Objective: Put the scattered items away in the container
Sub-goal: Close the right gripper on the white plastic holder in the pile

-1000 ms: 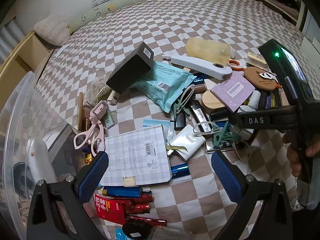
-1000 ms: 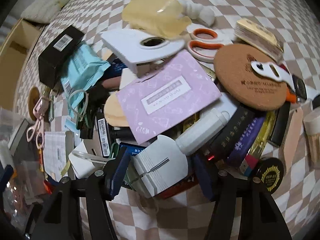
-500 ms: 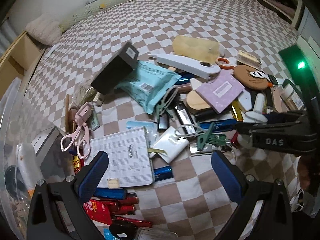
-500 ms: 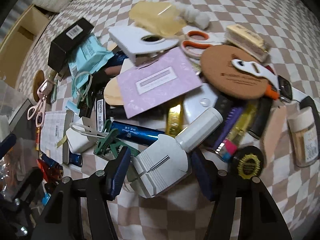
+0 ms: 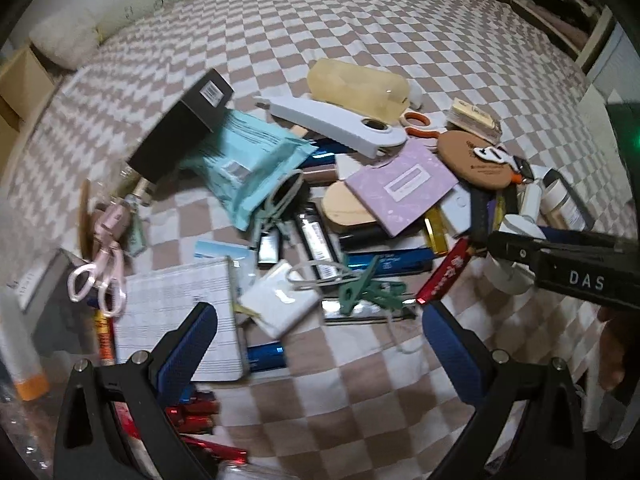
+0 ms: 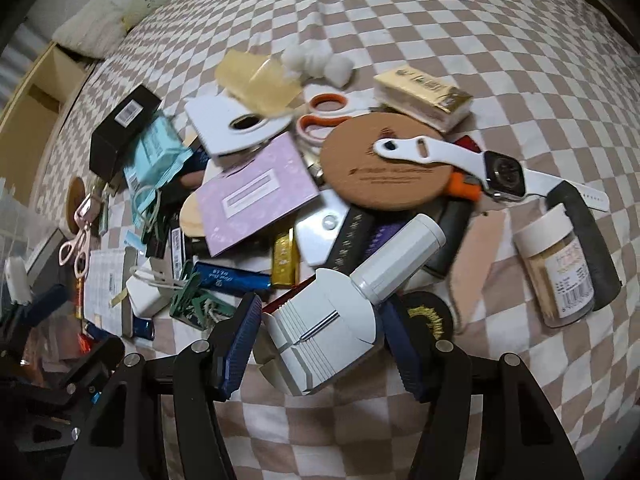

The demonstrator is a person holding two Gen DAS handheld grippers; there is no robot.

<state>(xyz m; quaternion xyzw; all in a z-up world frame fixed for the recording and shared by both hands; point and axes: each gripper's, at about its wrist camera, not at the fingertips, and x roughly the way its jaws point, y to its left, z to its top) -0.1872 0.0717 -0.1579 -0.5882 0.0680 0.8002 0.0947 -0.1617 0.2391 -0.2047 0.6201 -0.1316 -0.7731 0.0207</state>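
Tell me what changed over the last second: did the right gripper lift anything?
The right gripper has raised the white tool it clamps clear of the pile, uncovering the blue tube and gold bar. The left gripper stays open and empty; the rest of the clutter lies unchanged.

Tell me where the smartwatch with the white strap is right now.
In the right wrist view the smartwatch sits at the pile's right edge, its strap draped over the round cork coaster, just above the small jar.
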